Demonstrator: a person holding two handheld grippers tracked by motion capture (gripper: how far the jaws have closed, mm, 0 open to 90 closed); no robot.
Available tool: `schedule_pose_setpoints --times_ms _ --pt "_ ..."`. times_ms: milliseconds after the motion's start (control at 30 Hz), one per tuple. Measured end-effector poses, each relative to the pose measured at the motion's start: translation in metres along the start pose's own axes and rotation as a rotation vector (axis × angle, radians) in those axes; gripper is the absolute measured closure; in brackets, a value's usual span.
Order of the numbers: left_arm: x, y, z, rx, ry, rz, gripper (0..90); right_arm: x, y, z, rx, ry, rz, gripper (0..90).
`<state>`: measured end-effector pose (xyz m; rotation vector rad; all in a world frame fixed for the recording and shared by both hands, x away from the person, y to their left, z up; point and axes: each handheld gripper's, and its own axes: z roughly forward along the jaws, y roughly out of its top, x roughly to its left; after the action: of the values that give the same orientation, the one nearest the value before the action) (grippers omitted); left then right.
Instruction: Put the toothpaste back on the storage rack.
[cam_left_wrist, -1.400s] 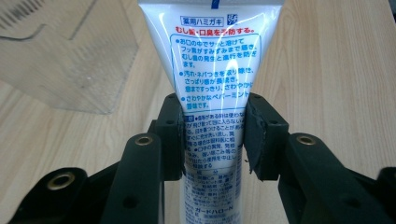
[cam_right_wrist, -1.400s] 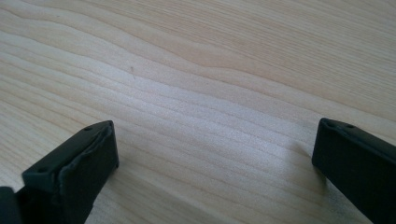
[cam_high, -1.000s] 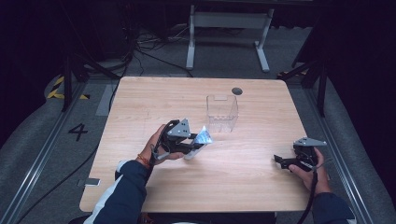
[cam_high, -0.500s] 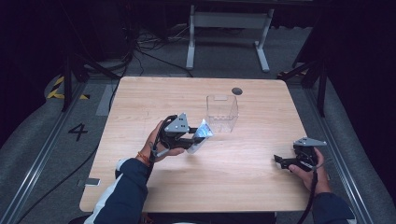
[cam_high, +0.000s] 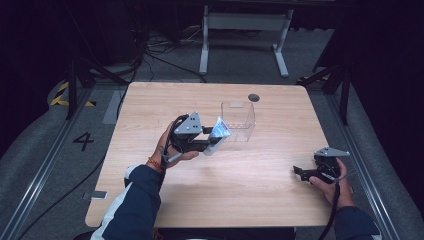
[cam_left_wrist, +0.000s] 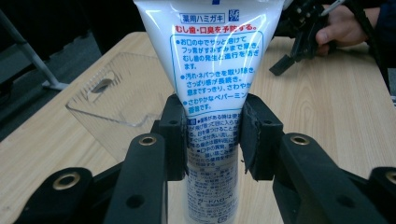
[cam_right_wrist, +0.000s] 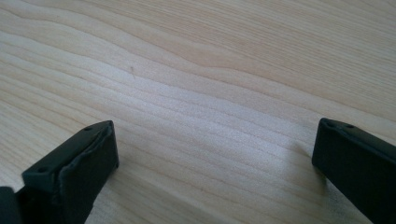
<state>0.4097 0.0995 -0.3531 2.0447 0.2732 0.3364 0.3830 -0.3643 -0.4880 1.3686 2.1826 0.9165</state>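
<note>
Clear plastic box (cam_high: 239, 120), nothing visible inside, standing on the wooden table (cam_high: 225, 195); just beside its near left corner, the left gripper (cam_high: 212, 140) clamps a white toothpaste tube (cam_left_wrist: 215, 88); well right, the right gripper (cam_high: 299, 171) rests with jaws apart, gripping nothing.
</note>
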Motion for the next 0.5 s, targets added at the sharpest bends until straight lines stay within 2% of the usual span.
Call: schedule_pose_setpoints --times_ms 333,500 --pt "0.008 0.019 -0.008 -0.036 0.022 0.003 65.9 0.0 0.0 0.0 0.0 0.0 -0.001 0.5" --pt "0.012 0.027 -0.007 -0.049 0.029 -0.01 66.0 0.0 0.0 0.0 0.0 0.001 0.0 0.5"
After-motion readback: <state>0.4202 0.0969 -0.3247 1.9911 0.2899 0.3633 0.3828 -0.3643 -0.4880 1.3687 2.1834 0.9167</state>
